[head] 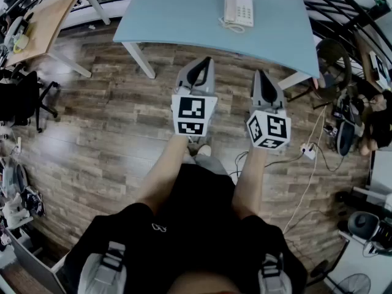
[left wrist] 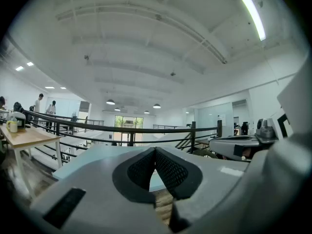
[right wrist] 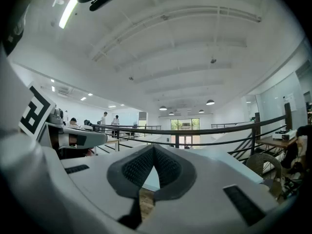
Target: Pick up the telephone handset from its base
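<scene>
While both grippers are held level above the plank floor (head: 110,121), short of the table (head: 177,17), the telephone (head: 238,9) is shown by the head view alone. It lies toward the table's far side, with the handset (head: 229,6) resting on its base, well apart from both grippers. The left gripper (head: 203,66) and right gripper (head: 262,81) are seen side by side there. Their jaws are read best in the gripper views, where the left gripper (left wrist: 155,149) and right gripper (right wrist: 154,148) are each shown clenched, pads together, with nothing between them. Only in those views are a black railing (left wrist: 131,128), a white ceiling with lamps and distant people (left wrist: 38,104) seen beyond the pale blue tabletop. A wooden desk (head: 49,17) and a black chair (head: 24,103) are seen at the head view's left.
</scene>
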Demonstrator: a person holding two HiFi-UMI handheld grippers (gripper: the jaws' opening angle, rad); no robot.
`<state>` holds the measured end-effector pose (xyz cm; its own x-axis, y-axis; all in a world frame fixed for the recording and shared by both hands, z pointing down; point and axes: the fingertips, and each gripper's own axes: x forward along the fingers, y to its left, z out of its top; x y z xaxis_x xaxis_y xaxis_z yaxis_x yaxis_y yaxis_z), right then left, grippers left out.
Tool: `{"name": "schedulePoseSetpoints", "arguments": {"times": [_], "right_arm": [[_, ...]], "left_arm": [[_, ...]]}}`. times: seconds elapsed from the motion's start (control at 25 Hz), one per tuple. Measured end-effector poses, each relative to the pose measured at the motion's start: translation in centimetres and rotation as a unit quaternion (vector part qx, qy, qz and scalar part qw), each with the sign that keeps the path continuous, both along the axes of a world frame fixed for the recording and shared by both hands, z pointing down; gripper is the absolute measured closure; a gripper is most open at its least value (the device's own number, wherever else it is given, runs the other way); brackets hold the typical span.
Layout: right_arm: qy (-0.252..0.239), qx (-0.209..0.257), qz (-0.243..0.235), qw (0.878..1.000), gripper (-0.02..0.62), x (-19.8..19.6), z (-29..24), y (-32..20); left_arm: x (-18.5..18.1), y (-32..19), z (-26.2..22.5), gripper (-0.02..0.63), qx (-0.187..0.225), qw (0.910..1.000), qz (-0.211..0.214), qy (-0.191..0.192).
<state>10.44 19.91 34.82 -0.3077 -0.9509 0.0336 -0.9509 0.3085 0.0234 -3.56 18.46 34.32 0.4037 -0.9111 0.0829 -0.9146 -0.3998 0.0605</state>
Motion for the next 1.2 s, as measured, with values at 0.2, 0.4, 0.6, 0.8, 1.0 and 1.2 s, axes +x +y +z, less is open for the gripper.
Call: {"name": "schedulePoseSetpoints", "arguments": {"times": [0.2, 0.4, 0.6, 0.8, 1.0, 1.2], "right_arm": [[-0.011, 0.002, -0.004, 1.000, 0.601, 1.0, 0.5, -0.3], [-0.021, 0.005, -0.017, 1.000, 0.601, 1.8, 0.9, -1.2], [-0.033, 0.015, -0.040, 0.999, 0.601, 1.4, -0.3, -2.4], [-0.046, 0.027, -0.058, 0.997, 0.600, 1.9, -1.1, -3.2], [-0.049, 0.026, -0.066, 0.996, 0.600, 2.2, -1.2, -4.2], [-0.049, 0.015, -0.058, 0.997, 0.601, 3.4, -0.1, -7.9]], "left_arm": [[1.2, -0.2, 1.1, 0.609, -0.009, 1.0000, 0.002, 0.002], [2.2, -0.8, 1.5, 0.609, -0.009, 1.0000, -0.002, 0.000], [2.3, -2.0, 0.2, 0.609, 0.000, 0.9998, -0.015, 0.015], [4.0, -2.2, -1.0, 0.609, 0.015, 0.9995, -0.011, 0.024], [4.5, -3.2, -1.5, 0.609, 0.024, 0.9993, -0.012, 0.028], [4.0, -7.2, -0.1, 0.609, 0.011, 0.9992, -0.022, 0.032]]}}
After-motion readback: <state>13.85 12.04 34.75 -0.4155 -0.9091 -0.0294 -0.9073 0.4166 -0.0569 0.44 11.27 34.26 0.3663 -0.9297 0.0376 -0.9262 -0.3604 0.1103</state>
